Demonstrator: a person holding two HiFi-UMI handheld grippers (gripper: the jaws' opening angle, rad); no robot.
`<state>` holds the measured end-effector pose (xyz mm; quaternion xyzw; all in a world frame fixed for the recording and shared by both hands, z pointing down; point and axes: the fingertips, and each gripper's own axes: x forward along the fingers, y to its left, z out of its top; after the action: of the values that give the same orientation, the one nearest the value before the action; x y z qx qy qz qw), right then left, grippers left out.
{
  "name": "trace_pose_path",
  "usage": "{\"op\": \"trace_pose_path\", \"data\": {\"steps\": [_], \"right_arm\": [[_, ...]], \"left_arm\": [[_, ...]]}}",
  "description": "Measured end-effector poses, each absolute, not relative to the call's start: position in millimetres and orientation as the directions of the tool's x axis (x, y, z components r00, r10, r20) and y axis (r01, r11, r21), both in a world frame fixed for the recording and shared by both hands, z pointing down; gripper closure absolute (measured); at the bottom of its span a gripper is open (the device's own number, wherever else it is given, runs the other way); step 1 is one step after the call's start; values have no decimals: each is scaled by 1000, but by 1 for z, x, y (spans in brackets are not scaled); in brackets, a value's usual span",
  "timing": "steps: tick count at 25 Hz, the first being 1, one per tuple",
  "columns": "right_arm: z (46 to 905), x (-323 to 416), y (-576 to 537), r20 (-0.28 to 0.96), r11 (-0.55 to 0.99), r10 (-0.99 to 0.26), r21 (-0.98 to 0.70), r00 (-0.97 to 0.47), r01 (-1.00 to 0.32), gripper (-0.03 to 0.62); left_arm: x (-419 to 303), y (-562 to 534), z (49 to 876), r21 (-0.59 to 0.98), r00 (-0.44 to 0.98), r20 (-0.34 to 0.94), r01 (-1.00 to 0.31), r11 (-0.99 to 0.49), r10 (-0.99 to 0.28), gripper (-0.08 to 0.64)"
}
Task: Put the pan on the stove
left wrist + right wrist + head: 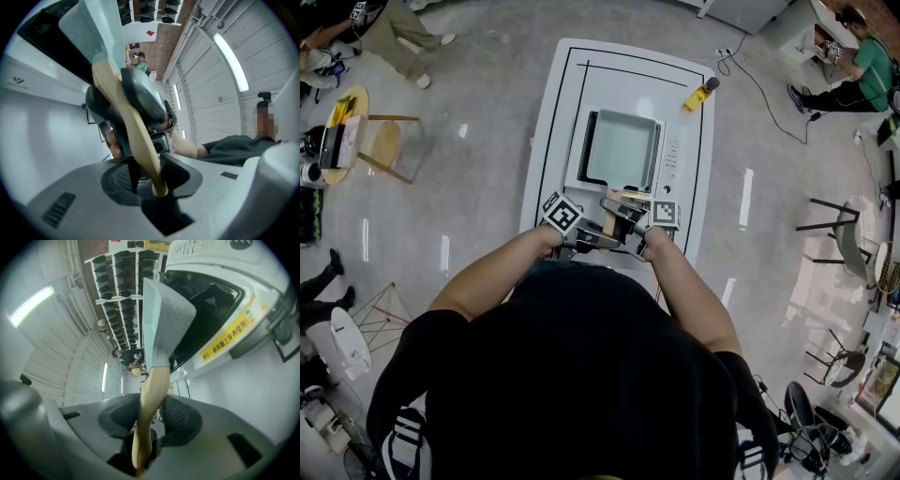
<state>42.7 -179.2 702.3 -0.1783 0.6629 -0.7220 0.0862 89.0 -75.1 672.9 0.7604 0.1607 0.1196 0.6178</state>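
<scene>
— Where is the pan [622, 150]?
— It lies over the dark plate of the stove [672, 161], near the middle of the white table [553, 112]. Its wooden handle [133, 131] points to the table's near edge.
— And the two grippers?
— The left gripper [149, 183] has its jaws closed tight on the wooden handle. The right gripper [140, 441] clamps the same handle, just beside it.

The stove [672, 161] stands on the table [546, 141] before me, and the pan [622, 150] is over its top. The pan's handle [608, 222] points back at me. My right gripper [143, 437] clamps it nearer the pan, and my left gripper [149, 182] clamps its end. A small bottle [700, 95] lies at the table's far right.
</scene>
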Motion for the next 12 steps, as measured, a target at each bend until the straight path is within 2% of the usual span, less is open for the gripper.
{"op": "trace_pose_path", "data": {"steps": [7,12], "right_arm": [[701,43,-183,111,-100,-376,-992,-920,-79,455],[695,41,-186,80,-88,-386,-995,-919,-50,385]], "left_arm": [[90,-78,672,981,928,-25,95,-172,371,428],[91,-79,666,981,932,-57,118,-152,357,350]]}}
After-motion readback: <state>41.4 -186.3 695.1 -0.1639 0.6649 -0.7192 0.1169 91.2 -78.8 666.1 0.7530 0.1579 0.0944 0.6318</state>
